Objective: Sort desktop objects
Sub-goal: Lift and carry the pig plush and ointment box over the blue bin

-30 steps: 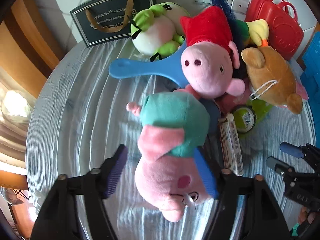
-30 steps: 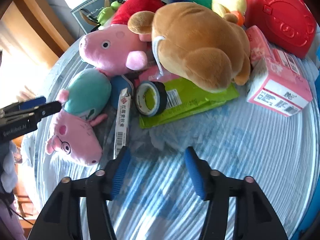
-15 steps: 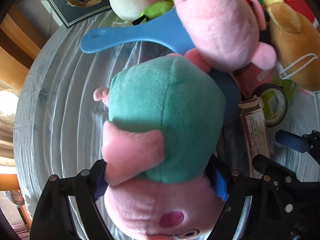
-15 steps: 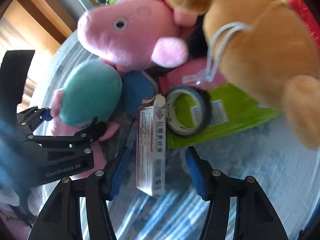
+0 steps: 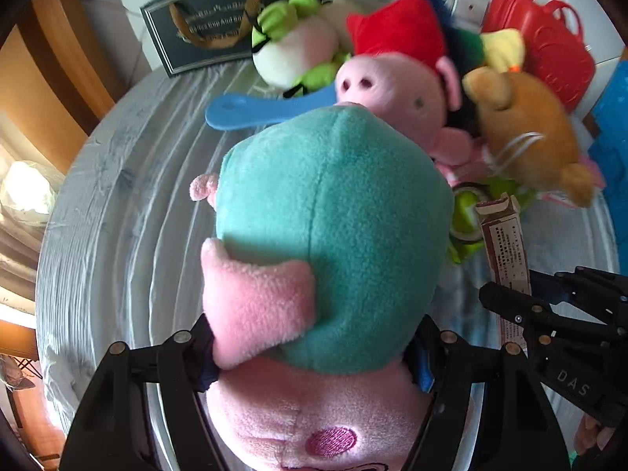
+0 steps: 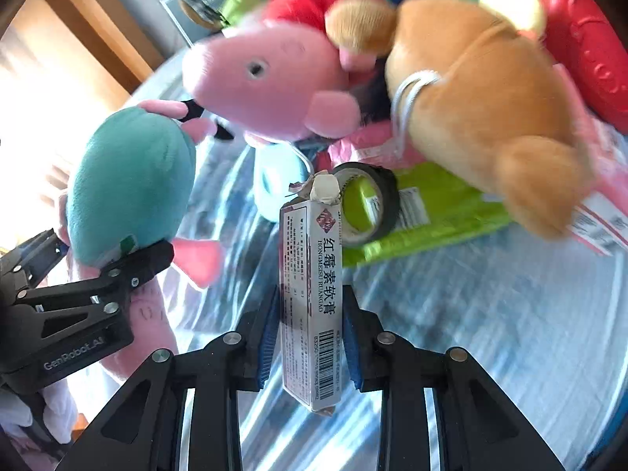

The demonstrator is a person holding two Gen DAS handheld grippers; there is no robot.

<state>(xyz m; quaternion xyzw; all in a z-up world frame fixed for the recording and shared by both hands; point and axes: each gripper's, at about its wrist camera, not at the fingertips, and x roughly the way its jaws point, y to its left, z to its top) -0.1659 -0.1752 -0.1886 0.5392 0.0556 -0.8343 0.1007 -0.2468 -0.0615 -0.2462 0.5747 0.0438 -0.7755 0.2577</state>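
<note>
— Left gripper (image 5: 314,353)?
— Clamped on pig plush in teal dress (image 5: 333,235), pads (image 5: 424,365) pressing both flanks after closing in; head nearest the camera.
— Right gripper (image 6: 310,333)?
— Just closed tight on ointment carton (image 6: 310,298), blue pads against both long sides, torn flap pointing away.
— Behind the carton?
— Black tape roll (image 6: 369,204) on green packet (image 6: 443,212), brown plush (image 6: 482,102) lying over it, all on striped tablecloth (image 6: 490,333).

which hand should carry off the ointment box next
Right. The right gripper is shut on the ointment box, while the left gripper is clamped round the teal pig plush.
</note>
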